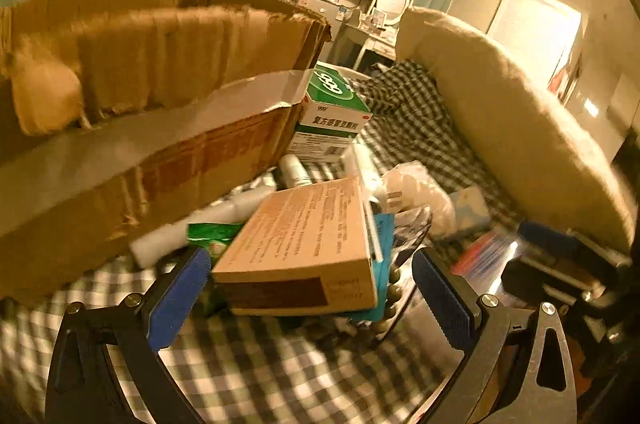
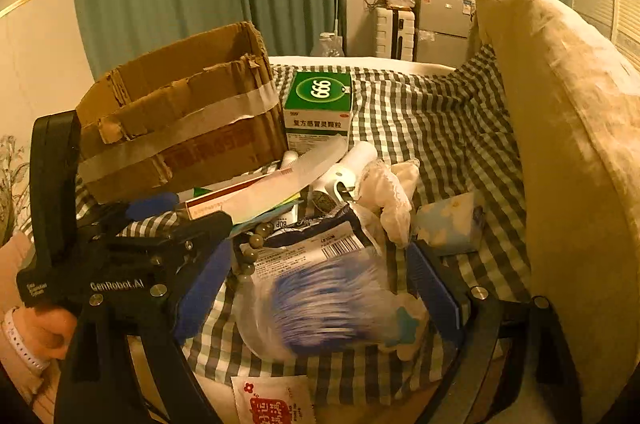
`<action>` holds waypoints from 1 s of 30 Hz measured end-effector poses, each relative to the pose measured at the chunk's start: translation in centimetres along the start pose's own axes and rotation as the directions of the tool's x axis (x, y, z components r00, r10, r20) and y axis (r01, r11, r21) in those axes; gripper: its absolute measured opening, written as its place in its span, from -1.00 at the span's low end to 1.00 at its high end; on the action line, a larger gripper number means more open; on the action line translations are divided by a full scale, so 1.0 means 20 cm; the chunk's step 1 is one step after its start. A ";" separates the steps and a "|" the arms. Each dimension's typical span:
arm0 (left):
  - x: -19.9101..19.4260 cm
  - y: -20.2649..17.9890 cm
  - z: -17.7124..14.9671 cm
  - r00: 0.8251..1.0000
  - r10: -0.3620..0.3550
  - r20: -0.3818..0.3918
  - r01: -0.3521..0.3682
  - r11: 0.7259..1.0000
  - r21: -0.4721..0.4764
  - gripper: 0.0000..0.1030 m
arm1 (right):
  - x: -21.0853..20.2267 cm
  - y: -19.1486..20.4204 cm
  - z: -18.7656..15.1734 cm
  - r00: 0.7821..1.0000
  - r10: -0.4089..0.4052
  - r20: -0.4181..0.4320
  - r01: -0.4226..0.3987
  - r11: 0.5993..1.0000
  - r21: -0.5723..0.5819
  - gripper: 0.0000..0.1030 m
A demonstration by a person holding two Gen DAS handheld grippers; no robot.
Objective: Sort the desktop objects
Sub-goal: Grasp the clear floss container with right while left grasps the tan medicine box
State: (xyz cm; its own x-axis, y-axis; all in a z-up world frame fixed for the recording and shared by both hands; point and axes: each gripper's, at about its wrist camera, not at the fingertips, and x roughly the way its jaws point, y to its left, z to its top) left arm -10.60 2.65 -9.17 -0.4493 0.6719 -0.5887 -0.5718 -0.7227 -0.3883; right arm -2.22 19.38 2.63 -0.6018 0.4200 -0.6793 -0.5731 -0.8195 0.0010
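Observation:
A pile of small objects lies on a checked cloth [image 1: 280,364]. My left gripper [image 1: 312,288] is open, its blue pads on either side of a tan medicine box [image 1: 304,244] that rests on the pile; the pads do not touch it. A string of dark beads [image 1: 394,288] lies under the box. My right gripper [image 2: 320,288] is open around a clear plastic bag with a blue blurred pattern [image 2: 320,296]. The left gripper [image 2: 168,220] also shows in the right wrist view, at the tan box [image 2: 248,192].
A torn cardboard box [image 1: 140,128] [image 2: 180,116] stands at the left. A green and white 999 medicine box [image 1: 332,104] [image 2: 318,108] stands behind the pile. White tubes [image 2: 352,164], a lace cloth [image 2: 392,200], a tissue pack [image 2: 448,224] and a red sachet [image 2: 272,404] lie around. A beige cushion [image 2: 568,144] borders the right.

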 end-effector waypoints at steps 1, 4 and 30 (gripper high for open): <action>0.01 0.01 0.00 1.000 -0.017 -0.003 0.017 1.000 -0.013 0.94 | 0.00 0.00 0.00 1.000 -0.003 -0.003 0.003 1.000 -0.001 0.72; 0.03 0.03 0.00 0.999 -0.029 -0.025 0.029 0.999 -0.015 0.57 | 0.05 0.00 -0.01 0.999 -0.003 -0.045 0.003 1.000 0.000 0.49; -0.08 0.03 -0.06 0.999 0.028 0.019 -0.028 0.999 -0.018 0.50 | 0.27 0.01 -0.09 0.967 -0.080 -0.240 0.083 0.997 0.002 0.35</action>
State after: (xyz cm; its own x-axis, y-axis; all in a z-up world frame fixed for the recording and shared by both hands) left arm -9.50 1.00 -9.34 -0.4782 0.6541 -0.5860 -0.5467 -0.7440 -0.3843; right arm -4.66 20.72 -2.43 -0.4030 0.3781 -0.8334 -0.6222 -0.7811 -0.0535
